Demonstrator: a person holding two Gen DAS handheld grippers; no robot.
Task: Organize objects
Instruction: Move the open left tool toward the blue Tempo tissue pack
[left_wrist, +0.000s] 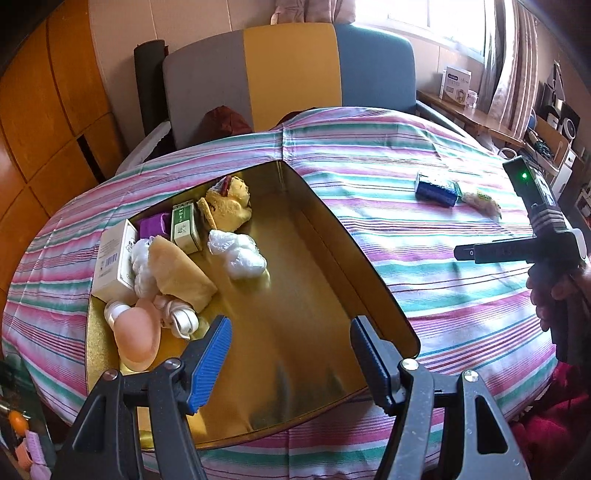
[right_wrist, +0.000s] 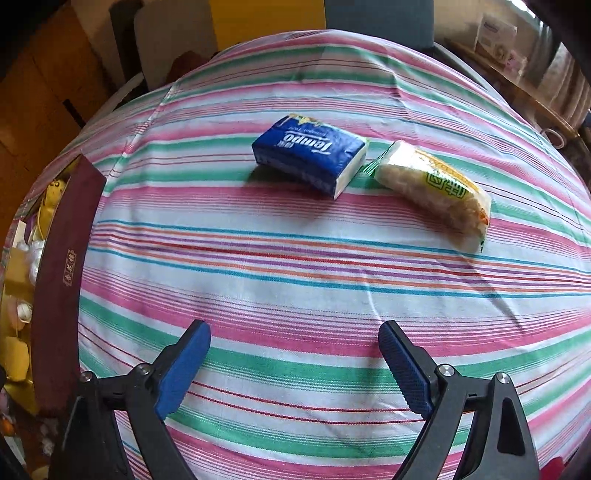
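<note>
My right gripper (right_wrist: 295, 363) is released, its jaws stand wide and nothing is between them; only the striped cloth (right_wrist: 295, 266) lies under them. The blue tissue pack (right_wrist: 310, 155) is ahead of this gripper, a little to the left of its middle line, flat on the cloth. Just beside it, ahead and to the right, lies the yellow snack packet (right_wrist: 436, 188); the two corners are very near, I cannot tell if they touch.

I judge the step in hand is to take the tissue pack. To do it well, I would bring the gripper forward over the pack, turn the wrist so the pads meet its two long sides, and come down straight, so the right pad does not push the snack packet. The pack is soft, so I should close gently.

My left gripper (left_wrist: 291, 363) is also released and empty; it hangs over the near part of the golden tin box (left_wrist: 332, 236). The things already sorted lie ahead and to the left of it inside, and the space straight ahead is free for the pack.
</note>
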